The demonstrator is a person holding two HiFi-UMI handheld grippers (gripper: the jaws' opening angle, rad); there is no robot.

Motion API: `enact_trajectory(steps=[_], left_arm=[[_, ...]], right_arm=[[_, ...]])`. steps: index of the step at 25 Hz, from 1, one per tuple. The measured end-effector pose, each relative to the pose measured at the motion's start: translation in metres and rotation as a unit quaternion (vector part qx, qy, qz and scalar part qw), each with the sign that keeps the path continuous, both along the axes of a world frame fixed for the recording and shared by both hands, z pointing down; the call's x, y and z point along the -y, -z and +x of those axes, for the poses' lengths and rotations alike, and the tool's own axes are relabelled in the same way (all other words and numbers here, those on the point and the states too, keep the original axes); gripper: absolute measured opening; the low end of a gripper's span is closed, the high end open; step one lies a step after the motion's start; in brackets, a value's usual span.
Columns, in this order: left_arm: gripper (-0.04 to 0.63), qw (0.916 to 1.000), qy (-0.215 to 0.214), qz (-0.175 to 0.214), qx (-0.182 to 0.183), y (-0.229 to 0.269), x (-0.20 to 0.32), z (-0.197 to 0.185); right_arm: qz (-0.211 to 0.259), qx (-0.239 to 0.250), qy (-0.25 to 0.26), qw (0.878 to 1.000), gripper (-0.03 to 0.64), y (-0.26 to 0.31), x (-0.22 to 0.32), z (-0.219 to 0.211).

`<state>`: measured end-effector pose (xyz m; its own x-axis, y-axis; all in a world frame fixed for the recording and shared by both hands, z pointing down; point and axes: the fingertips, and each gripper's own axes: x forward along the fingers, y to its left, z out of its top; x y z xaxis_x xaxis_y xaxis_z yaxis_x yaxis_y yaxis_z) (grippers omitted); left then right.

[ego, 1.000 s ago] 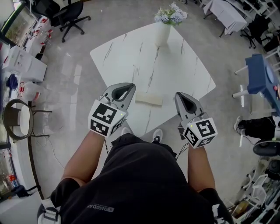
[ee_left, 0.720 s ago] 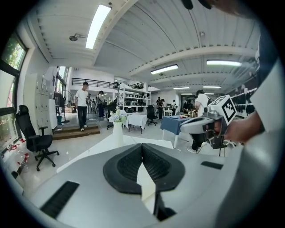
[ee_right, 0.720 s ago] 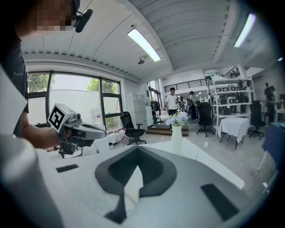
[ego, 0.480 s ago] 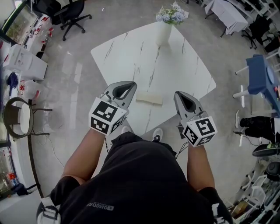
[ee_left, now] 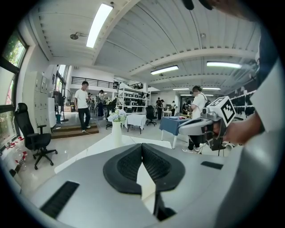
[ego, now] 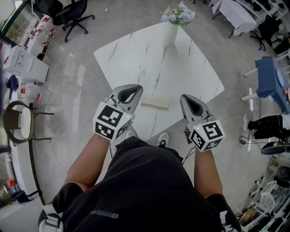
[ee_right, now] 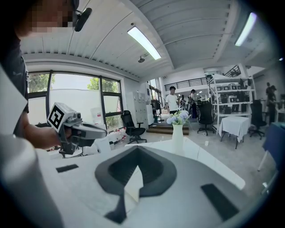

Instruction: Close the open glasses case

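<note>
Person's dark shirt fills the bottom of the head view, forearms out, one gripper in each hand. Both are held over the near edge of the white marble table [ego: 136, 54].

Left gripper [ego: 131, 90]: its own view shows the jaws [ee_left: 142, 147] meeting at the tips, nothing between them. Marker cube faces up toward the head camera.

Right gripper [ego: 186, 99]: jaws likewise together at the tips in its own view [ee_right: 137, 151], nothing held. Each gripper shows in the other's camera, apart and roughly level.

Glasses case [ego: 154, 101]: cream, flat on the tabletop between the two grippers and just beyond their tips, touched by neither. Too small to tell how its lid stands.

Farther out, a white vase [ego: 168, 31] with pale flowers [ego: 177, 13] stands upright near the table's far corner. It is well apart from the case.

Beyond: black office chair [ego: 74, 13] at upper left, blue table [ego: 272, 79] at right on a grey floor.
</note>
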<state>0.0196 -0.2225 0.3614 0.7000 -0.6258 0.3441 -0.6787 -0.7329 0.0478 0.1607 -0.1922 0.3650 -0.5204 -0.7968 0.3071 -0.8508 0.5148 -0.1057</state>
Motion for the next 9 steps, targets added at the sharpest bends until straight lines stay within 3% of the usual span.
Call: enact_trajectory(steps=[9], left_arm=[[0.005,0.9992,-0.015,0.021,0.030,-0.0009,-0.0010,0.0046]], right_arm=[[-0.004,-0.001,0.002,1.000,0.002,-0.0009,0.0022,-0.0022]])
